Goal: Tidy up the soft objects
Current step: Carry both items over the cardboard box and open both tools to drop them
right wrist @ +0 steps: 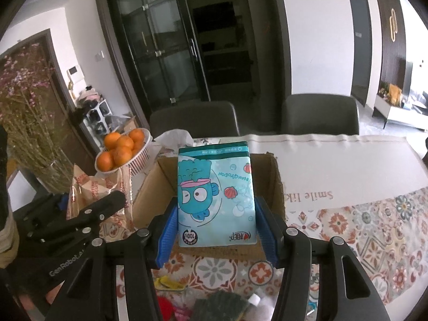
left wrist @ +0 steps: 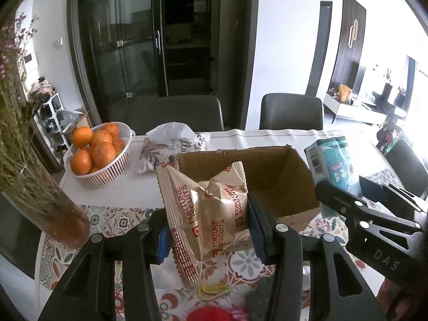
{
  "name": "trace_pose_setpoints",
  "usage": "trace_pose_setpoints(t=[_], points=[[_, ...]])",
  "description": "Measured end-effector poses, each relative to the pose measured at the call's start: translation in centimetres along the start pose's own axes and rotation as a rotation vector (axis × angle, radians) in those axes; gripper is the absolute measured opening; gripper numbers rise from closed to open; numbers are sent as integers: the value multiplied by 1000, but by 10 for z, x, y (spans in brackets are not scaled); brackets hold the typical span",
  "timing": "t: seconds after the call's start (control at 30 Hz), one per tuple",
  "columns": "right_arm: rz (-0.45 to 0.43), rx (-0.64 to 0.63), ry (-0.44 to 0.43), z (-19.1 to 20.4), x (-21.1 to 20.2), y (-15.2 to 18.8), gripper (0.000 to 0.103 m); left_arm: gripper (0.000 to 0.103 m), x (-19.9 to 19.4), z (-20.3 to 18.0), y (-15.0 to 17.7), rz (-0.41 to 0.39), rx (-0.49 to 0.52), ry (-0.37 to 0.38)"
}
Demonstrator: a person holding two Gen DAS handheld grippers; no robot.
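My left gripper (left wrist: 208, 227) is shut on a gold Fortune Biscuits bag (left wrist: 206, 214), held above the patterned tablecloth just in front of an open cardboard box (left wrist: 281, 176). My right gripper (right wrist: 215, 230) is shut on a blue cartoon tissue pack (right wrist: 215, 195), upright over the box's (right wrist: 152, 187) near edge. In the left wrist view the tissue pack (left wrist: 334, 160) and the right gripper's dark body show at the right. The biscuit bag (right wrist: 91, 190) appears at the left of the right wrist view. A red soft item (left wrist: 208, 314) and a dark green sponge (right wrist: 219, 309) lie below.
A white basket of oranges (left wrist: 96, 152) and a printed tissue pouch (left wrist: 171, 147) sit behind the box at left. A vase of dried flowers (left wrist: 34, 182) stands at far left. Two dark chairs (right wrist: 318, 115) face the table's far side. A yellow item (left wrist: 214, 290) lies near me.
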State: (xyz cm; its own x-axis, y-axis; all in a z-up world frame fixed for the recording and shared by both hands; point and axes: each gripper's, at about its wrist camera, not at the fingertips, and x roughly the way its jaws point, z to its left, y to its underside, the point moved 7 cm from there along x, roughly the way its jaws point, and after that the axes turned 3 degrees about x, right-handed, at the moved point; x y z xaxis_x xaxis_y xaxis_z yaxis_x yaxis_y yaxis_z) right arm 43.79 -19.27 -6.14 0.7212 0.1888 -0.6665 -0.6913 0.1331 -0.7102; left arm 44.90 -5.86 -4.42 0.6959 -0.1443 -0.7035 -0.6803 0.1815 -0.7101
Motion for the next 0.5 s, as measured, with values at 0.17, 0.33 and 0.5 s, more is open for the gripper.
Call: trace_pose_setpoints(t=[0.17, 0.33, 0.5], points=[[49, -4, 4, -7, 25, -4, 55, 48, 24, 2, -5, 31, 11, -1], [105, -12, 8, -14, 51, -9, 55, 48, 49, 3, -8, 77, 16, 6], [160, -28, 11, -19, 77, -12, 55, 48, 76, 3, -10, 140, 39, 12]])
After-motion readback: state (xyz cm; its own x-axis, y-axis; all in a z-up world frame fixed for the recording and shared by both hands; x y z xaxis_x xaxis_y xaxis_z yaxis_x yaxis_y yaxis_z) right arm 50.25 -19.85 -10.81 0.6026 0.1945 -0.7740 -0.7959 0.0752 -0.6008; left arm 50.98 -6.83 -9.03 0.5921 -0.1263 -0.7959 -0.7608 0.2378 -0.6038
